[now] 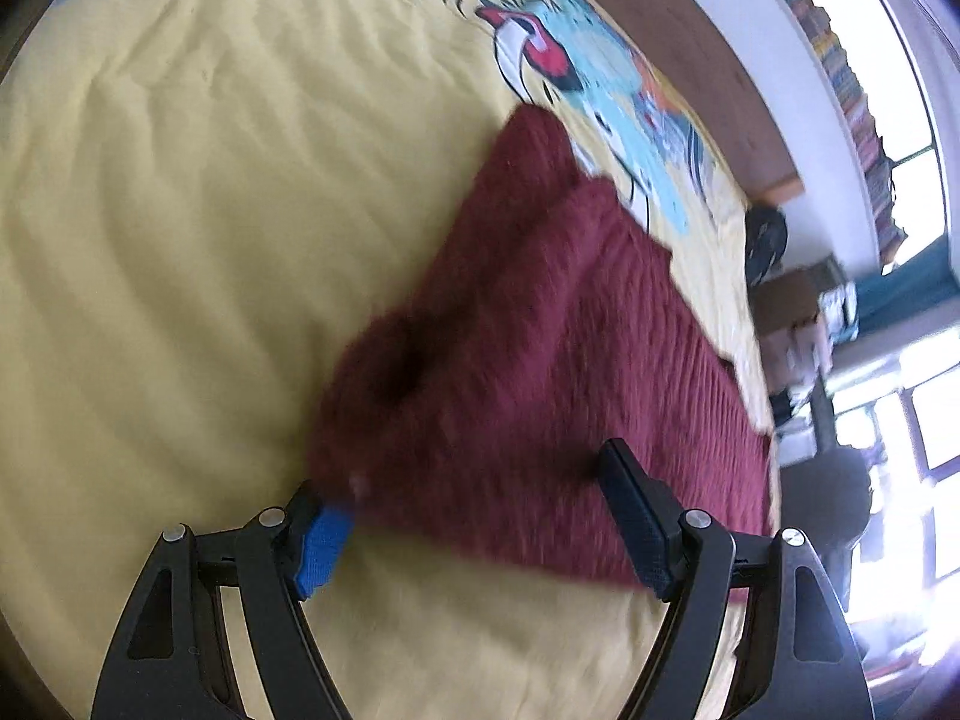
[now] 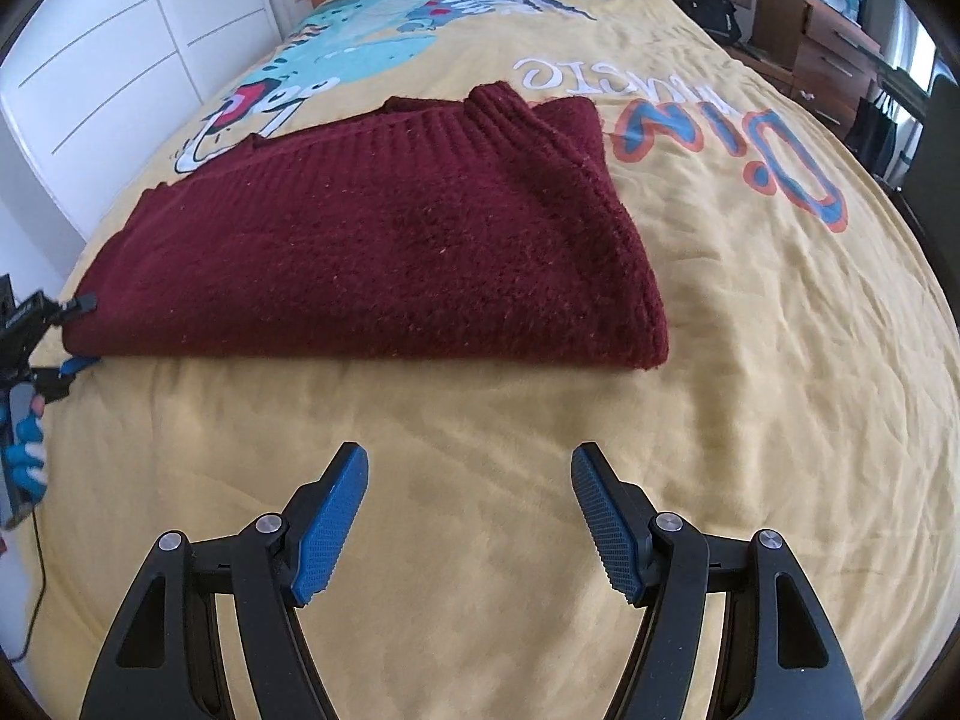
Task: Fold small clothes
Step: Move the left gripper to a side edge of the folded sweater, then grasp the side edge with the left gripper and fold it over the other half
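Bright daylight, blown-out window (image 1: 924, 396) glare, motion-blurred left view, fisheye-curved edges.

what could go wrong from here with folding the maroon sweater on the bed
1. The left gripper is open with its jaws straddling the thick edge of the sweater; closing may catch only the top layer, so the fold splits.
2. The yellow bedspread is loose and wrinkled; a low pinch could grab it too.
3. The right gripper is open, short of the sweater, so the far end could drag.
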The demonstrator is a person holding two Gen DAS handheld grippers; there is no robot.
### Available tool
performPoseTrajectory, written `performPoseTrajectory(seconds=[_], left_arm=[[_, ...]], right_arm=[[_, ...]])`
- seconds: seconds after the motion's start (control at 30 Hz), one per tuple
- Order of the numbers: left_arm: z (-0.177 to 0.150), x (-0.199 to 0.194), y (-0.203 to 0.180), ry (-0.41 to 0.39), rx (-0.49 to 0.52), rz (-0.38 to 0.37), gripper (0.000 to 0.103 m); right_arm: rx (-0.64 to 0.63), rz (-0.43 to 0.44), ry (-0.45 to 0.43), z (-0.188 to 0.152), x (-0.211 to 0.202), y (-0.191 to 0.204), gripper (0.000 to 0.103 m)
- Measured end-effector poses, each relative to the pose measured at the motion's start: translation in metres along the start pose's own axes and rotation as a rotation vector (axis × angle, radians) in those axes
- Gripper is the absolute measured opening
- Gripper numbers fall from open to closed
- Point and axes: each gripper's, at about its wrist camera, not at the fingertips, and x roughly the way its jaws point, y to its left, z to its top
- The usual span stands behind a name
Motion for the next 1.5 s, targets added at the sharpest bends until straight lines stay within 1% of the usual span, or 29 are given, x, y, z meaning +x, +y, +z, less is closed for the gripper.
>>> performPoseTrajectory(seconds=[0.17, 0.3, 0.33, 0.37, 0.4, 0.43, 0.47, 0.5, 0.57, 0.83, 0.93, 1.03, 1.2, 1.37, 1.5], left_arm=[[0.031, 0.011, 0.003, -0.036, -0.056, -0.028, 0.071], [0.046, 0.023, -0.005, -0.014, -0.046, -0.022, 0.071], [0.048, 0.024, -0.007, -0.005, -0.041, -0.024, 0.067], [0.049, 0.025, -0.007, 0.001, -0.043, -0.028, 0.055], [0.049, 0.026, -0.006, 0.01, -0.051, -0.028, 0.048], [0.052, 0.026, -0.004, 0.021, -0.072, -0.034, 0.038], [0.052, 0.025, -0.001, 0.023, -0.087, -0.038, 0.034], [0.052, 0.024, -0.002, 0.023, -0.092, -0.034, 0.033], [0.053, 0.022, -0.008, 0.022, -0.083, -0.012, 0.029], [0.055, 0.012, -0.043, 0.006, -0.072, 0.015, 0.025], [0.056, 0.008, -0.066, 0.004, -0.044, 0.018, 0.025], [0.056, 0.006, -0.097, 0.008, -0.006, 0.017, 0.025], [0.049, 0.014, -0.145, 0.031, 0.038, 0.012, 0.025], [0.037, 0.031, -0.193, 0.056, 0.054, -0.019, 0.024], [0.027, 0.05, -0.237, 0.082, 0.066, -0.076, 0.024]], right_arm=[[0.009, -0.005, 0.003, 0.001, 0.003, -0.007, 0.072], [0.021, -0.006, 0.007, -0.001, 0.004, -0.014, 0.072], [0.024, -0.006, 0.007, -0.002, 0.004, -0.016, 0.072], [0.026, -0.006, 0.007, -0.003, 0.004, -0.017, 0.072], [0.032, -0.004, 0.007, -0.005, 0.003, -0.019, 0.072], [0.036, -0.003, 0.005, -0.006, 0.003, -0.021, 0.072], [0.04, -0.002, 0.004, -0.007, 0.002, -0.022, 0.072], [0.046, -0.001, 0.003, -0.008, 0.002, -0.024, 0.072], [0.059, 0.002, -0.001, -0.011, 0.0, -0.029, 0.072], [0.111, 0.019, -0.034, -0.016, -0.015, -0.054, 0.072], [0.13, 0.024, -0.045, -0.017, -0.02, -0.064, 0.072], [0.147, 0.025, -0.048, -0.019, -0.023, -0.073, 0.072], [0.178, 0.037, -0.07, -0.022, -0.03, -0.09, 0.072], [0.203, 0.043, -0.094, -0.024, -0.039, -0.105, 0.072], [0.215, 0.043, -0.116, -0.026, -0.045, -0.117, 0.072]])
